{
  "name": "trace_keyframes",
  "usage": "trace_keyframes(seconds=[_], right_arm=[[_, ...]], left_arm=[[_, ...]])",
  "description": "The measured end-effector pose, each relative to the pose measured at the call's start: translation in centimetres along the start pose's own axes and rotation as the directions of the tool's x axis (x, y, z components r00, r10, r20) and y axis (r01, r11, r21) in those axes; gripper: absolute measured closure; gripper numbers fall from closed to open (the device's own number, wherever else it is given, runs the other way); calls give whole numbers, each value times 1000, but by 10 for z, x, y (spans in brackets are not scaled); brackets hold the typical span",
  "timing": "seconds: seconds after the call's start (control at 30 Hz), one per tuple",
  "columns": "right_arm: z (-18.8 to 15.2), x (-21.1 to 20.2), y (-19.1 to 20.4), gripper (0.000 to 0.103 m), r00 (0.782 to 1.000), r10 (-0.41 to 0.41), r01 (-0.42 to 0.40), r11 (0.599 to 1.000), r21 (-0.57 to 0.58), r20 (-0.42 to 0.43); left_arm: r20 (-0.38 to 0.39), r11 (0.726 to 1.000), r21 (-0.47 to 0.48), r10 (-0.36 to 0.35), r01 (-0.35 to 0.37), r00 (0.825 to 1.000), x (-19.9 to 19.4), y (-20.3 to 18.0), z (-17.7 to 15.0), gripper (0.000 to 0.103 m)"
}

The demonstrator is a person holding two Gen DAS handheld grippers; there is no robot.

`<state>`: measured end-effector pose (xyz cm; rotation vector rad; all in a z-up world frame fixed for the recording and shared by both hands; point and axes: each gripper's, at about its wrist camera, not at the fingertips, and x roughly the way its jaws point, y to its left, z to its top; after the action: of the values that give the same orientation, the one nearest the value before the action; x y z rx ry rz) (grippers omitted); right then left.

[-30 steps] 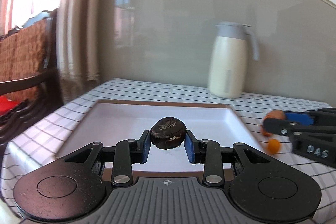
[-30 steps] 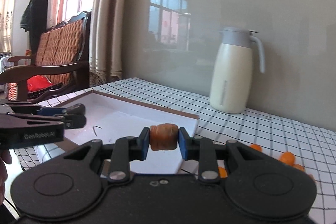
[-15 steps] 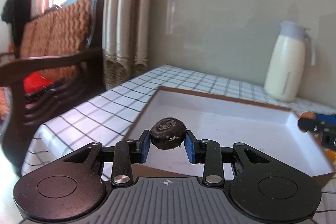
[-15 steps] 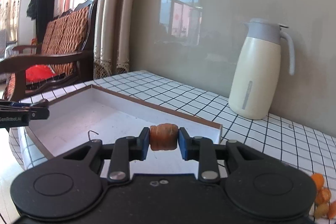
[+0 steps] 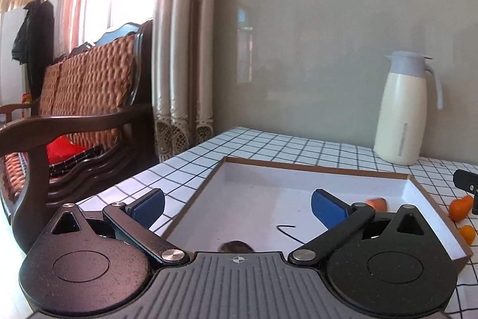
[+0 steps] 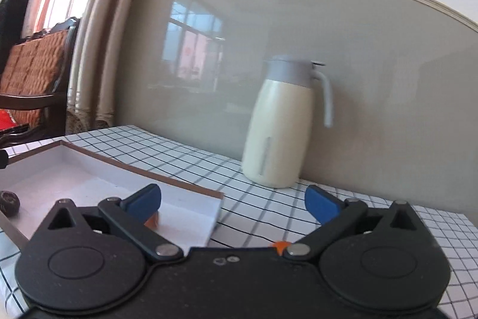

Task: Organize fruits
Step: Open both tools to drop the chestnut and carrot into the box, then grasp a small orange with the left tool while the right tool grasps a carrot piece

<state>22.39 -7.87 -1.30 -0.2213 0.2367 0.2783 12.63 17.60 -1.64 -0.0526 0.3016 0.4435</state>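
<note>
A white tray with a brown rim [image 5: 313, 168] lies on the checked tablecloth; it also shows in the right wrist view [image 6: 167, 178]. My left gripper [image 5: 237, 204] is open and empty above the tray's near left part. A dark brown fruit [image 5: 236, 246] lies in the tray just under it, half hidden by the gripper body; it shows in the right wrist view [image 6: 9, 203] too. My right gripper [image 6: 233, 201] is open and empty above the tray's right corner. An orange-brown fruit [image 5: 377, 203] lies in the tray; a sliver of it shows behind my right gripper's left finger [image 6: 152, 220].
A cream thermos jug [image 5: 400, 109] stands at the back by the wall. Small orange fruits [image 5: 461, 208] lie on the cloth right of the tray. A thin dark stem [image 5: 286, 227] lies in the tray. A wooden bench [image 5: 74, 109] stands left of the table.
Both grippers have opened and let go of their fruits, which now lie in the tray. The right gripper has swung to the right.
</note>
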Motion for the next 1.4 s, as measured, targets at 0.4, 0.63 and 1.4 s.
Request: trace_keyframes(seconds=[0.4,0.63,1.4], right_arm=[[0,-22,-56,6,999,-43,46,992,116,-30],[-6,-38,-84,6,998,-49,54,990,134,-44],[-50,-78,-182,39,975,-166,191,967,169,-149]], left_arm=[[38,998,63,-18,16,999,-27,-46,8,0],[37,990,73,-125,122,991,-41,-76,10,0],[-52,870,211,-445,446,894,-70,-225,-13,0]])
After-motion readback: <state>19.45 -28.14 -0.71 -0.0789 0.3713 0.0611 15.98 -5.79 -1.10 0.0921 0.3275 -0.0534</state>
